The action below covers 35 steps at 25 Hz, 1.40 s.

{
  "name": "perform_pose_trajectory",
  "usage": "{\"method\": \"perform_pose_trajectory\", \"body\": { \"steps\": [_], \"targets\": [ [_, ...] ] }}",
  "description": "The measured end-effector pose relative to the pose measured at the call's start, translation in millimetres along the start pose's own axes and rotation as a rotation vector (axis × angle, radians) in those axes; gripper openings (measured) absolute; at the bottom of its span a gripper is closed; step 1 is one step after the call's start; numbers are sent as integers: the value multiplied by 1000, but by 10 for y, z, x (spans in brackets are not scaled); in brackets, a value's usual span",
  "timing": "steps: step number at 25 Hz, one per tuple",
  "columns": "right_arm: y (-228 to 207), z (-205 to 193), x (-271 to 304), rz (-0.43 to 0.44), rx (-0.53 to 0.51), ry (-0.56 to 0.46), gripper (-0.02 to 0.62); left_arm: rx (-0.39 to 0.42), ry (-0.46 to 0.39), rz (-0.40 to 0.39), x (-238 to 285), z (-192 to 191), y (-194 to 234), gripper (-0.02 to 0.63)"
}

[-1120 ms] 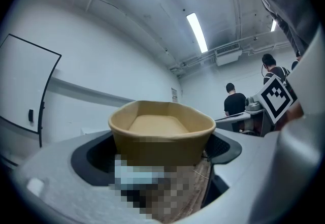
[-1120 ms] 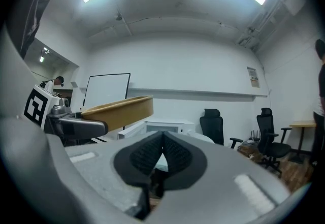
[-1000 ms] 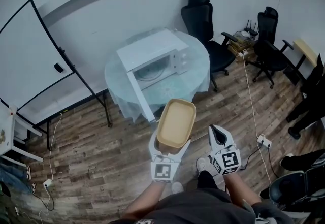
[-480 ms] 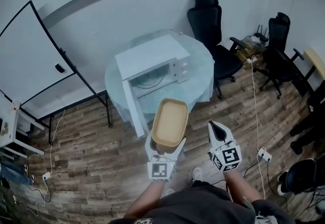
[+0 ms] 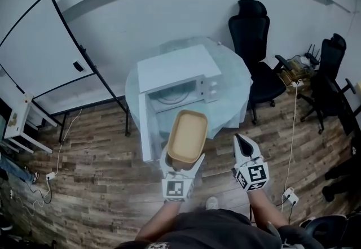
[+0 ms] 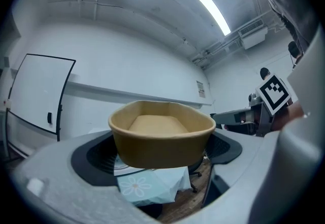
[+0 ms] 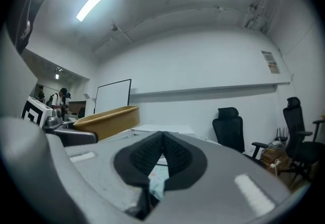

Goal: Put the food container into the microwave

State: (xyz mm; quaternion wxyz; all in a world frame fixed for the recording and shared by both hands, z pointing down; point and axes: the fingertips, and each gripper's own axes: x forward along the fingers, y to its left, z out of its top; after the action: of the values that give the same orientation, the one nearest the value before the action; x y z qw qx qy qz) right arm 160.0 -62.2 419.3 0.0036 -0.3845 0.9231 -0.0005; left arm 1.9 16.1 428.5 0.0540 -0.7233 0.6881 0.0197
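My left gripper [image 5: 181, 164] is shut on the near end of a tan, empty food container [image 5: 186, 136], held level in the air. In the left gripper view the container [image 6: 161, 134] fills the gap between the jaws. Ahead stands a white microwave [image 5: 177, 75] on a round table [image 5: 237, 81]; its door [image 5: 145, 129] hangs open toward me. The container is short of the cavity. My right gripper [image 5: 241, 144] is shut and empty, to the right of the container [image 7: 107, 120], its pads [image 7: 155, 156] pressed together.
Black office chairs [image 5: 259, 50] stand right of the table, another chair [image 5: 333, 73] farther right. A whiteboard on a stand [image 5: 45, 53] is at the left. A white shelf [image 5: 17, 123] sits at far left. Cables and a power strip [image 5: 290, 192] lie on the wood floor.
I have stepped closer to the microwave; it now sits larger and nearer the middle of the view. The left gripper still carries the container; the right gripper keeps its place beside it.
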Motion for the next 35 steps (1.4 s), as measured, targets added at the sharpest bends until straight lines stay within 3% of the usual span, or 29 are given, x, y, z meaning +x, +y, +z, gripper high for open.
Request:
{"method": "perform_pose_trajectory", "body": {
  "steps": [12, 22, 35],
  "targets": [
    [-82, -32, 526, 154, 22, -10, 2, 2, 26, 110, 313, -59, -42, 532],
    [-104, -97, 1221, 207, 3, 0, 2, 6, 47, 143, 666, -325, 372, 532],
    [0, -159, 2411, 276, -65, 31, 2, -56, 99, 163, 1217, -766, 960, 532]
  ]
}}
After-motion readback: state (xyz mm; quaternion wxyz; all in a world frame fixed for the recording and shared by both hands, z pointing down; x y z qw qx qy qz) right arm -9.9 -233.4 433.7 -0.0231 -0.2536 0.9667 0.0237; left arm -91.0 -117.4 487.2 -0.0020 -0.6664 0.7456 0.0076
